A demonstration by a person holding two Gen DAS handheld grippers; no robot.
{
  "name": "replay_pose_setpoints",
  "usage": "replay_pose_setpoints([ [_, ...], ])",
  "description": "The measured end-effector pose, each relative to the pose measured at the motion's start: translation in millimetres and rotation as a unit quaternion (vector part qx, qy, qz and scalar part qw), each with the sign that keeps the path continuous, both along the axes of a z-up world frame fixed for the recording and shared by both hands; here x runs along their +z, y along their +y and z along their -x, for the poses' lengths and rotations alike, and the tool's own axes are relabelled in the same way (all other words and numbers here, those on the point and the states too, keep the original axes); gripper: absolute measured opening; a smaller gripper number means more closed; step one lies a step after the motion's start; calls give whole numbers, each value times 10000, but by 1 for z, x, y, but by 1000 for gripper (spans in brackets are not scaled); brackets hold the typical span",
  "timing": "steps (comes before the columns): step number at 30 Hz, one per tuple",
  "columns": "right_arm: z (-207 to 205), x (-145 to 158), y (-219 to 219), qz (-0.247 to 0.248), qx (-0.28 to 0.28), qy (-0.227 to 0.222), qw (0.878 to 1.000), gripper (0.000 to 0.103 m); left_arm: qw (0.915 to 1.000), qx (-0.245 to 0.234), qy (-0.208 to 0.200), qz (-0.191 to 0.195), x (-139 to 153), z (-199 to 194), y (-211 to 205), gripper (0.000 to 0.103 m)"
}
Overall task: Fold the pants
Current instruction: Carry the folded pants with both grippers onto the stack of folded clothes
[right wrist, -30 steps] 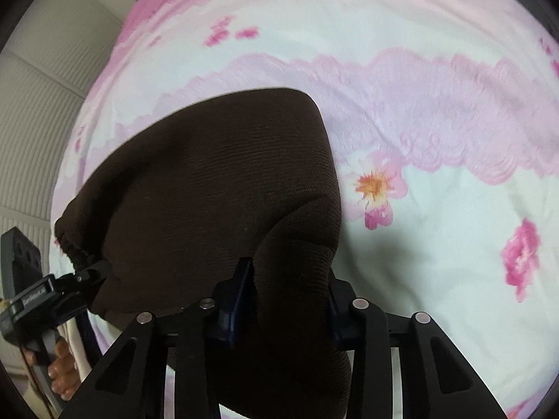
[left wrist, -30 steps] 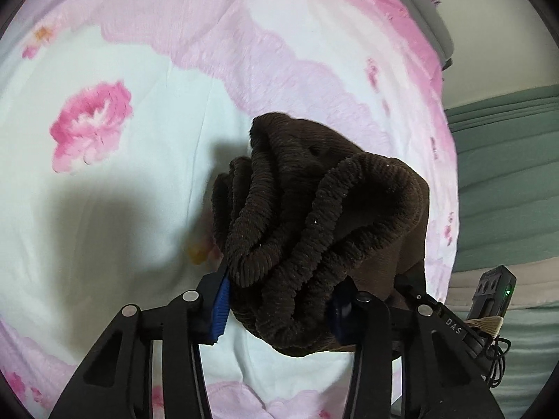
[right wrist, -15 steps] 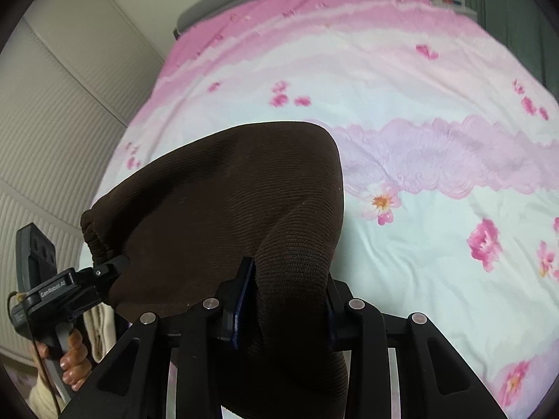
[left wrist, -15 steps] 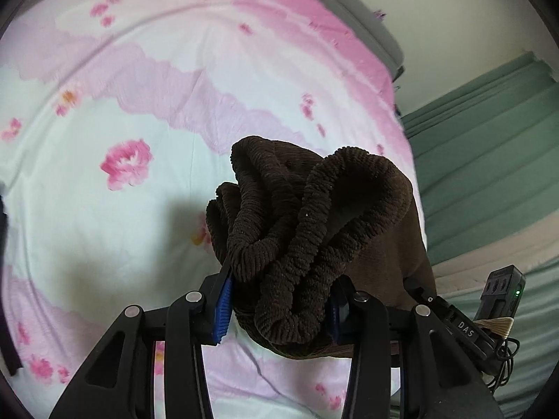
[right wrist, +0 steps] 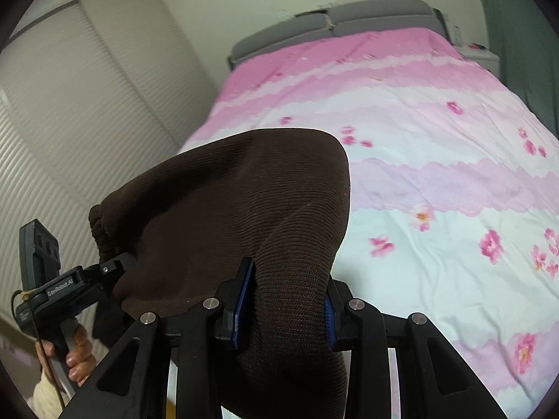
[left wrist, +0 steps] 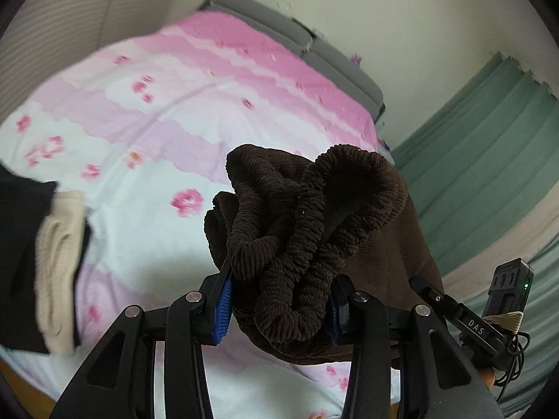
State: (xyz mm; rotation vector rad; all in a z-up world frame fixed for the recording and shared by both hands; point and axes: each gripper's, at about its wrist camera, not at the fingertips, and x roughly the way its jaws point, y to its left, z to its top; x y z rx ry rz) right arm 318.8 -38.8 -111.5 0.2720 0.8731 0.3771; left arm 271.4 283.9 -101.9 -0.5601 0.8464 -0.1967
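Bed point(right wrist: 436, 160) fills the view ahead of and below both of my hand-held grippers: pink-and-white floral bedspread point(left wrist: 146, 146), grey padded headboard point(right wrist: 349, 22) at the far end. Louvred closet doors point(right wrist: 70, 111) run along the wall out to the left of my right hand-held gripper. Green curtain point(left wrist: 489, 160) hangs to the right of my left one.

Brown corduroy pants point(right wrist: 223, 209) are up off the bed, slung between the two hand-held grippers. Fabric spans from my right one across to the left one, which shows at the lower left of the right wrist view.

Right hand-held gripper point(right wrist: 283, 309): jaws clamped on a thick fold of the pants, blue pads point(right wrist: 242, 300) pressed into the cloth on both sides. Cloth drapes down over and below the fingers.

Left hand-held gripper point(left wrist: 279, 302): jaws clenched on the gathered elastic waistband point(left wrist: 307, 216), which bunches up in ropey loops just ahead of the fingertips. Rest of the pants hangs off to its right.

Left of my left hand-held gripper, at the frame edge: a blurred black piece point(left wrist: 24, 244) with a cream knit piece point(left wrist: 57, 265) against it. Can't tell what either is.

My left hand point(right wrist: 78, 356) shows gripping its handle, cream knit sleeve point(right wrist: 47, 396) below it.
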Motion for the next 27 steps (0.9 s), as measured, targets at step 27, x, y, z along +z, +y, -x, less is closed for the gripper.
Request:
replay_pose_setpoints([
  [27,93,2,223,-403,1894,-140,9810,34,9878,1556,-15,-84,8,174,233,41],
])
